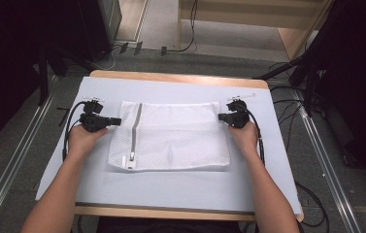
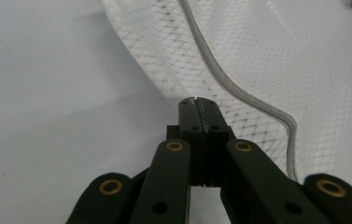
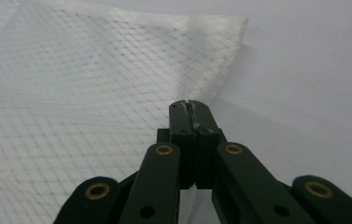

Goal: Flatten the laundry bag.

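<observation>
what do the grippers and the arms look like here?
Both the left gripper and right gripper are matte black, with flat linkage bars pinned by brass-ringed rivets and slim rectangular jaw pads. A black cable loops from each. Forearms are bare, no sleeves or gloves visible.

Bright, even light — soft focus (perhaps compression).

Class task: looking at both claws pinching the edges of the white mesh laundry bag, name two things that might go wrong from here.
1. The left claw and right claw each pinch only a thin edge of the white mesh laundry bag, so it may slip free.
2. Pulling unevenly might wrinkle or skew the bag along its grey zipper.
</observation>
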